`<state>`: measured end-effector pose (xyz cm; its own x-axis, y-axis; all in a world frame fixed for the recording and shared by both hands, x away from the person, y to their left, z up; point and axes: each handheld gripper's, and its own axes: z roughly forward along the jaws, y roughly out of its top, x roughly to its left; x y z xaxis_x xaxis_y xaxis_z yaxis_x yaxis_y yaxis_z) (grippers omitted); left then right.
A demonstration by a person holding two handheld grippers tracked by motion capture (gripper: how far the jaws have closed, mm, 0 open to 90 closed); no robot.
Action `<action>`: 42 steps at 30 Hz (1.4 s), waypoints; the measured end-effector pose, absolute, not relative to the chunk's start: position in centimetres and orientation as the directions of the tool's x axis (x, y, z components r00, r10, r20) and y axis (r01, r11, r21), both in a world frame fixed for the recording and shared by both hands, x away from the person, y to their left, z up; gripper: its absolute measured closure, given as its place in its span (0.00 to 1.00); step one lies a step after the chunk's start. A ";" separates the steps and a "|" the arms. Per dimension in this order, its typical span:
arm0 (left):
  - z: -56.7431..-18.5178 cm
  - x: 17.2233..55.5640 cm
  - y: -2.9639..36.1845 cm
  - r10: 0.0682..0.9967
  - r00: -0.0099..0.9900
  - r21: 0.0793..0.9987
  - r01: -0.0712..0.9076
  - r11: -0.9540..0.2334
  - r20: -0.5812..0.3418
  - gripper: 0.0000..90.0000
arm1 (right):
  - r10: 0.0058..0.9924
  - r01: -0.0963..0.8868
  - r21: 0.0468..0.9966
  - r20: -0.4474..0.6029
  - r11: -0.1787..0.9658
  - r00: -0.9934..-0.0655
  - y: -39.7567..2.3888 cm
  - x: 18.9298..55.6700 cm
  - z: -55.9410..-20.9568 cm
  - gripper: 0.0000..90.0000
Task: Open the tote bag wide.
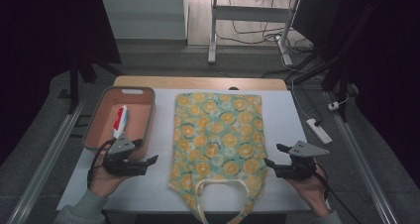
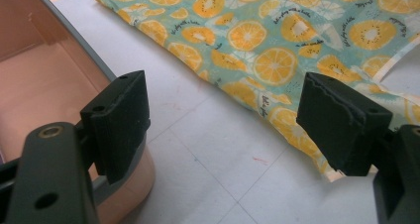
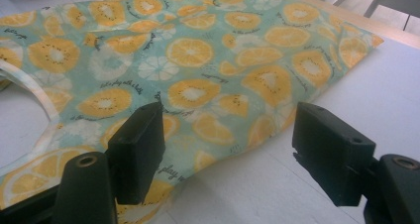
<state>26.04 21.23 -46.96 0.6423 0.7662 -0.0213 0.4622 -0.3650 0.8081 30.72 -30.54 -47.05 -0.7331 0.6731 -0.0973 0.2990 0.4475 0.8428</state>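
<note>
Two tools are held low over the white counter (image 1: pixel 297 115), one at each side of a fruit-print cloth bag (image 1: pixel 218 135) that lies flat in the middle with its handles (image 1: pixel 218 184) toward the person. At far left a salmon-coloured bin (image 1: pixel 148 112) is seen, with a small red-and-white tube (image 1: pixel 120 121) lying inside it. Just in front of the bin's near corner the left tool (image 1: pixel 151 160) is held, jaws spread wide and nothing between them; in the left gripper view the left-hand pad (image 2: pixel 119 120) stands close above the bin's rim, and the bag's near edge lies beyond the gap, not yet touched. Farther right, past the bag's lower corner, the right tool (image 1: pixel 276 154) is likewise wide open and empty; in the right gripper view its left-hand pad (image 3: pixel 141 144) hangs over the cloth's margin while the other pad hangs over bare counter. The step in hand is judged to be an approach to the bag's lower side edges. For a clean pick, each tool should be brought in low and level so that one pad slides under the hem and one over it, the bin rim being cleared first on the left. Closure is best made on the hem itself, not the handles, and both sides lifted together so the cloth is not skewed.
</note>
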 end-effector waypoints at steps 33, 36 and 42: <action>-45.9 24.2 16.0 0.615 0.788 0.791 0.364 -0.492 0.020 0.23 | 0.666 0.292 0.841 -0.105 0.455 -0.738 -30.2 30.6 -47.1 0.33; -46.2 24.2 14.4 0.565 0.825 0.774 0.344 -0.533 0.023 0.24 | 0.660 0.287 0.842 -0.105 0.458 -0.744 -30.0 30.5 -47.1 0.33; -47.1 24.3 11.5 0.472 0.881 0.727 0.304 -0.615 0.031 0.24 | 0.652 0.289 0.836 -0.105 0.467 -0.751 -29.7 30.5 -47.3 0.33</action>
<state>24.28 11.53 -47.13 0.8810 0.4721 0.0305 0.3044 -0.6151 0.7273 30.49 -29.72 -47.27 -0.7505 0.6524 -0.1049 0.2888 0.4667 0.8359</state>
